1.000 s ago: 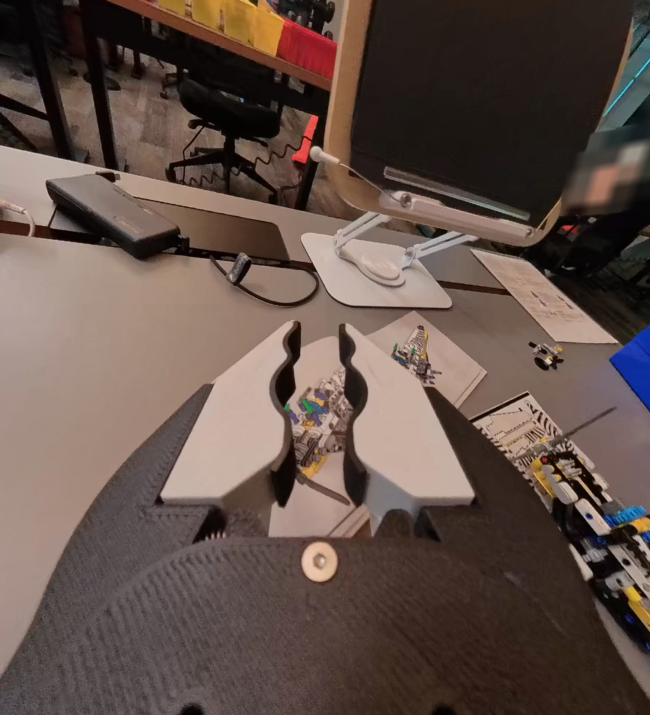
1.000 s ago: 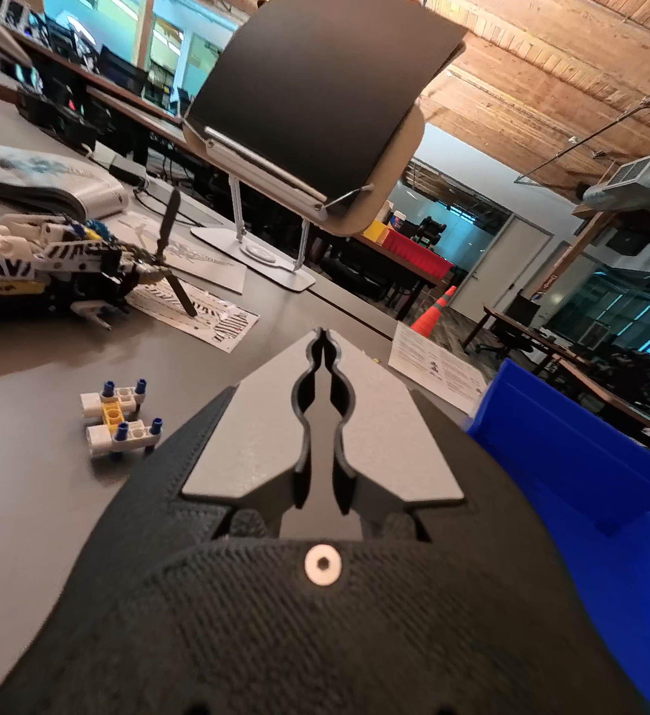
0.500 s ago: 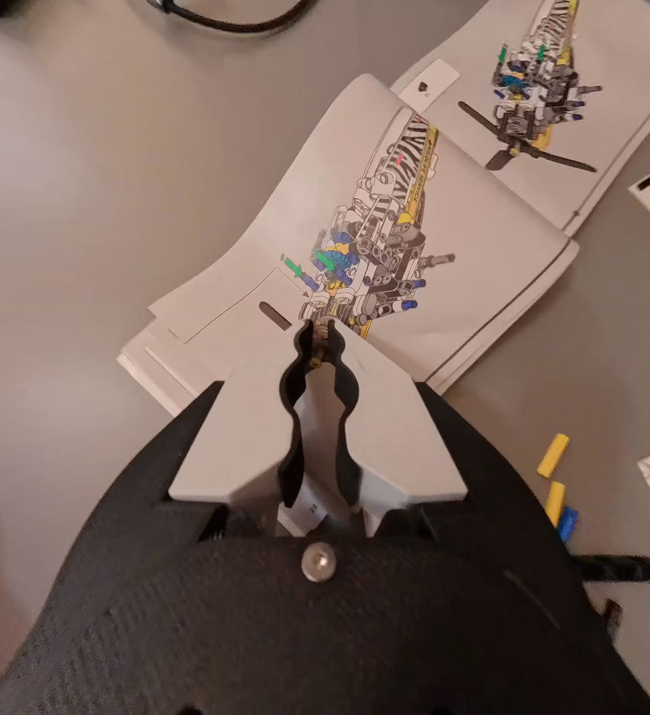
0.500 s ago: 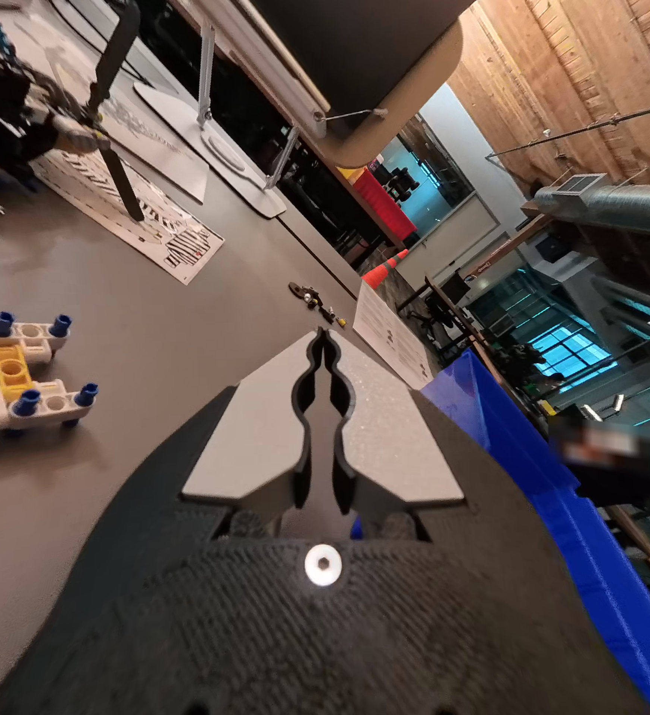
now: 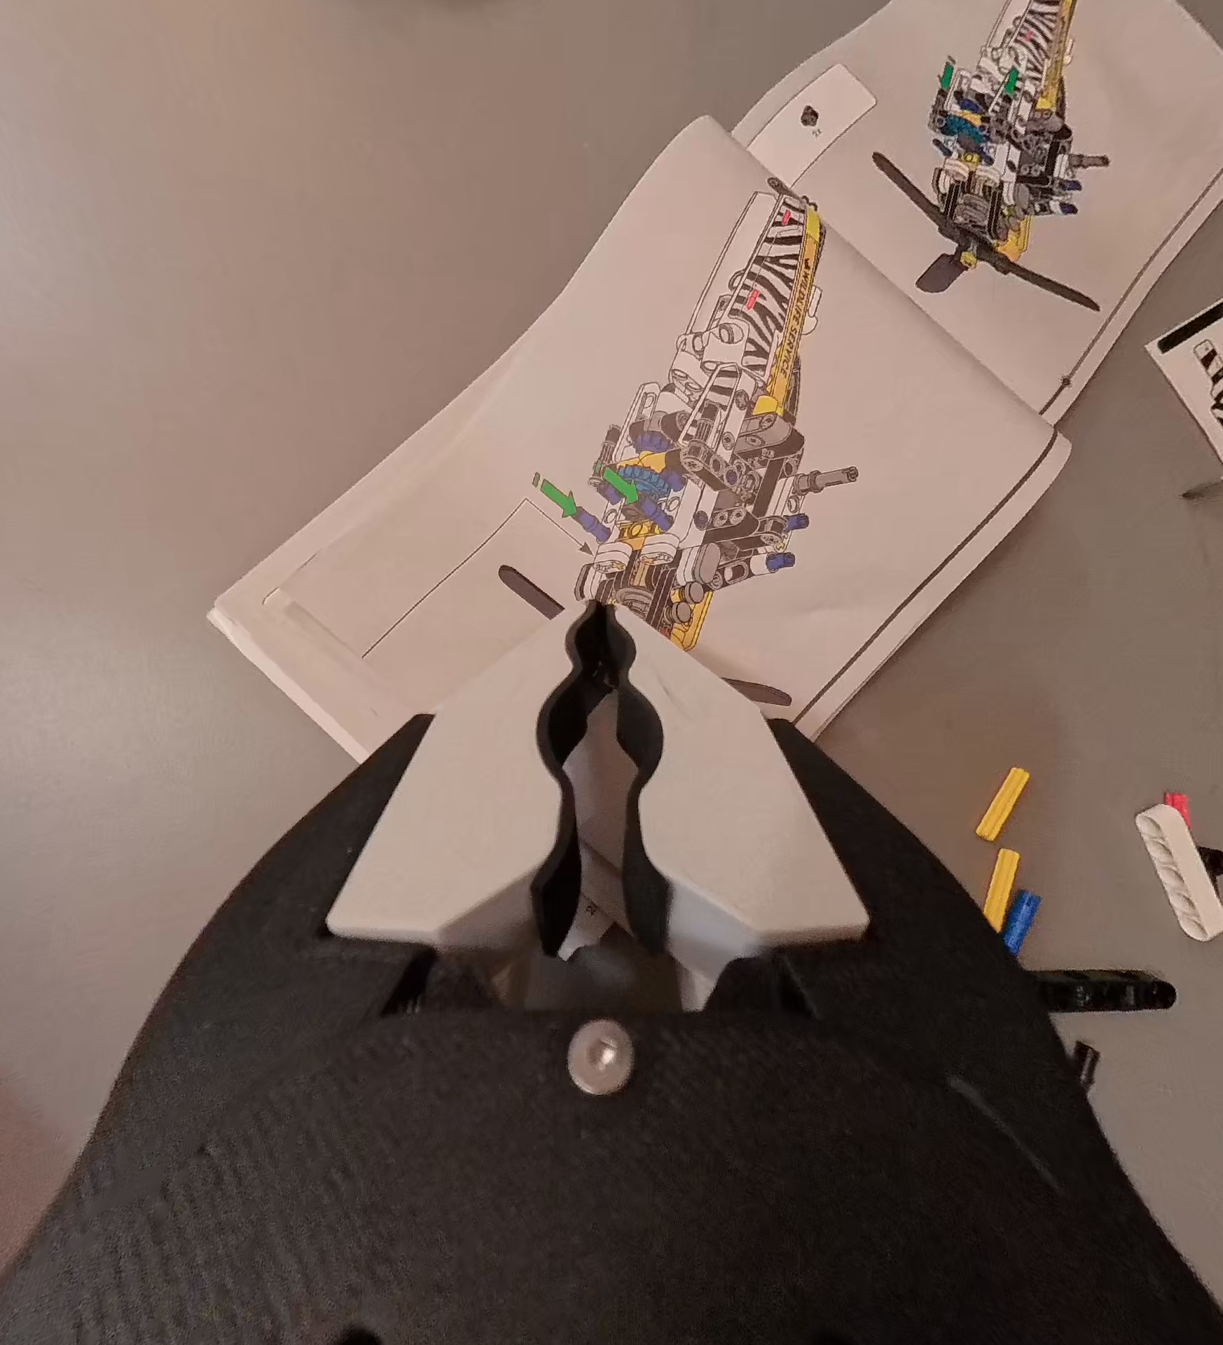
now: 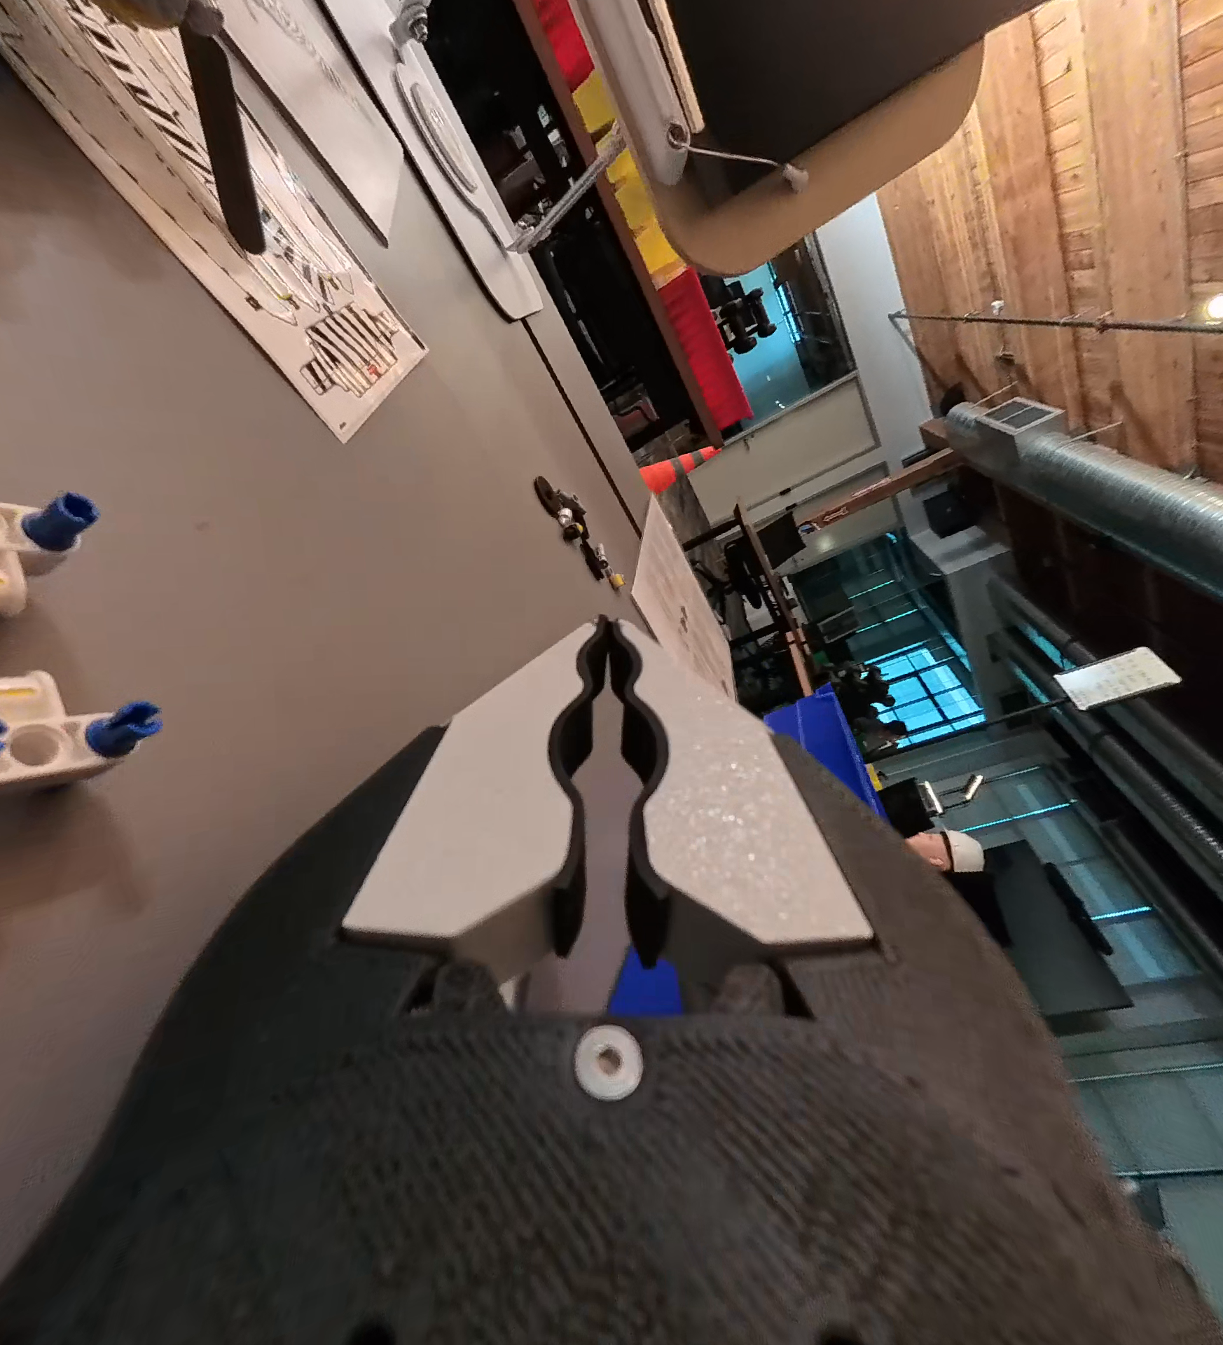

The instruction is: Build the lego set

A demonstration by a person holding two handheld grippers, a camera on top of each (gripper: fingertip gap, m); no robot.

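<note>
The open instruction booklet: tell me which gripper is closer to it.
Left. The left gripper hangs directly over the instruction booklet, its shut tips above the open page. The right gripper points across bare table toward the far edge; no booklet shows in its view.

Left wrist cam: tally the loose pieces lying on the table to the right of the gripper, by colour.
Yellow pieces: 2
Blue piece: 1
White beam: 1
Red piece: 1, mostly hidden behind the beam
Black pieces: at least 1, others cut off at the edge
Total: 6 clearly seen
</note>
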